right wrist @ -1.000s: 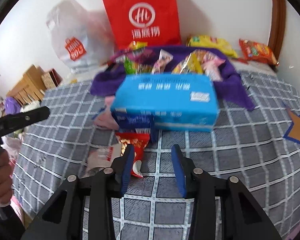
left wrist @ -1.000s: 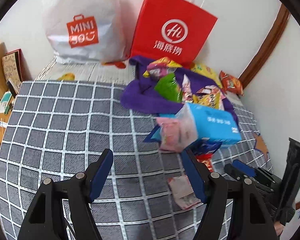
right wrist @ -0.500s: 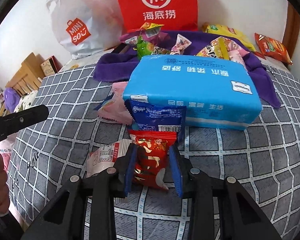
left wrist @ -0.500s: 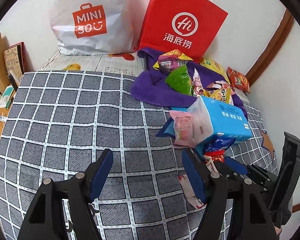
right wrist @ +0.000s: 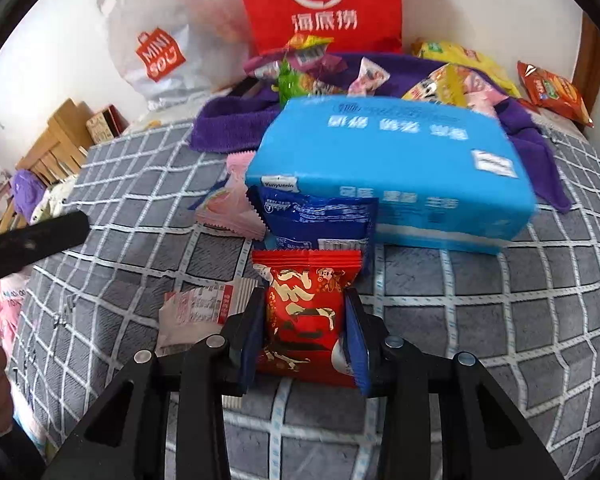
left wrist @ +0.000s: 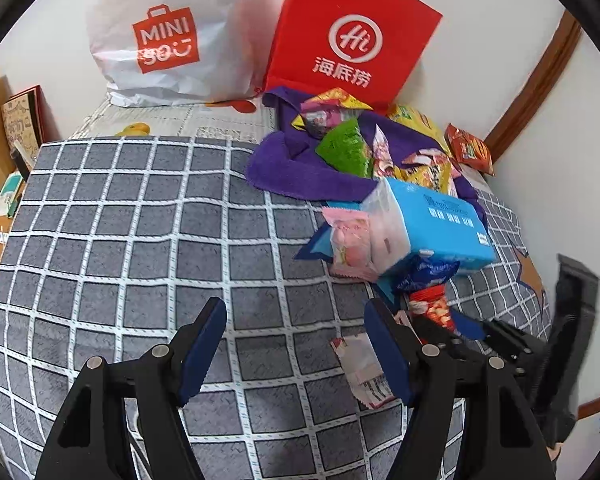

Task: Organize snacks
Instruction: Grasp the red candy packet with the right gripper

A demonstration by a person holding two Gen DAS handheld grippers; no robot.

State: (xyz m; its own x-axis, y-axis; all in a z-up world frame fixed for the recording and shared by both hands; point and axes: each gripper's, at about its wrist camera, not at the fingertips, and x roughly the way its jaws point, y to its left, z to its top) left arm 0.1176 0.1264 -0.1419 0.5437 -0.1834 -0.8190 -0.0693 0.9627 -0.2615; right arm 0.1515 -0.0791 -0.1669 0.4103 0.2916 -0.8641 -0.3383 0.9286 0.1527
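Right wrist view puts the right gripper (right wrist: 305, 330) clamped on a red snack packet (right wrist: 306, 316), its blue pads pressing the packet's two sides over the checked bedspread (right wrist: 500, 320). The packet lies just in front of a dark blue packet (right wrist: 320, 224) that leans on the blue tissue pack (right wrist: 392, 168), with a white-and-red sachet (right wrist: 198, 306) beside it toward the bedspread's left edge. The pick-up step seems to be in hand: the grip is made, the carry not yet begun. Next, the packet probably has to be lifted straight off the bedspread without dragging the dark blue packet, then taken to the pile on the purple towel (right wrist: 228, 128) near the far edge, or to wherever the person is sorting.

Left wrist view shows what the other cannot: the left gripper (left wrist: 296, 344) stands with its jaws apart and nothing between them, over bare bedspread. It also shows the red packet from the side, its upper end free above the right gripper's fingers, and a pink packet (left wrist: 350, 240) against the tissue pack's end. Only the right wrist view shows the pads' contact.
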